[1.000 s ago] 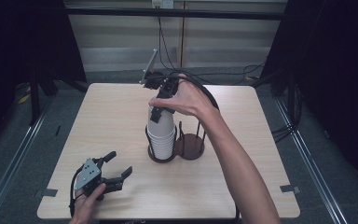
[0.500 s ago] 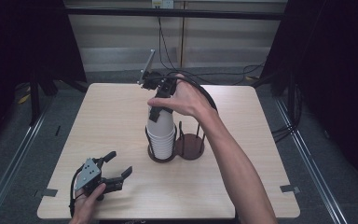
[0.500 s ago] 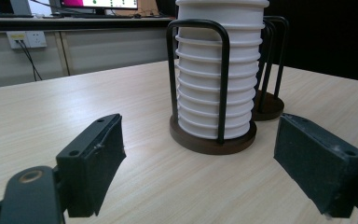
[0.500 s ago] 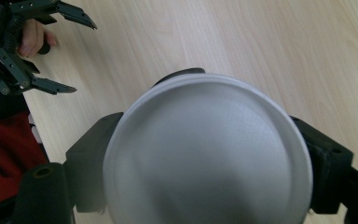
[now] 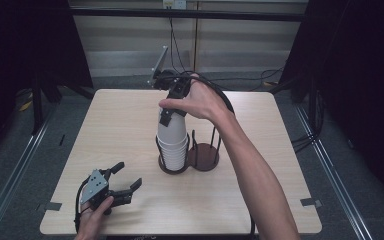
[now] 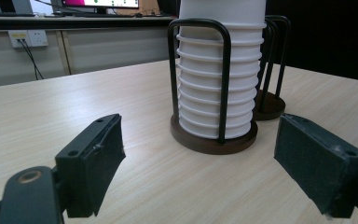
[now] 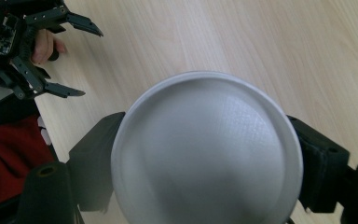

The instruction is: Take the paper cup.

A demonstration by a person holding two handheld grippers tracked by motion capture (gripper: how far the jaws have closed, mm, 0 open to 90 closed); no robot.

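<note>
A tall stack of white cups [image 5: 172, 142] [image 6: 216, 93], upside down, stands in the left bay of a dark two-bay holder [image 5: 203, 161] [image 6: 205, 142] with black wire rails, at the middle of the table. My right gripper [image 5: 172, 112] [image 7: 207, 158] comes down from above, and its jaws are shut on the top cup [image 7: 205, 140], one pad on each side. My left gripper [image 5: 130, 174] [image 6: 198, 158] [image 7: 89, 63] rests low near the table's front left, pointing at the holder. It is open with nothing between its jaws.
The holder's right bay [image 5: 205, 152] holds no cups. The light wooden table [image 5: 115, 125] has bare surface all round the holder. Black cables [image 5: 220, 97] trail from the right gripper toward the far edge. Dark floor and metal rails surround the table.
The right hand has shifted only slightly at the top of the stack. The left gripper has kept still.
</note>
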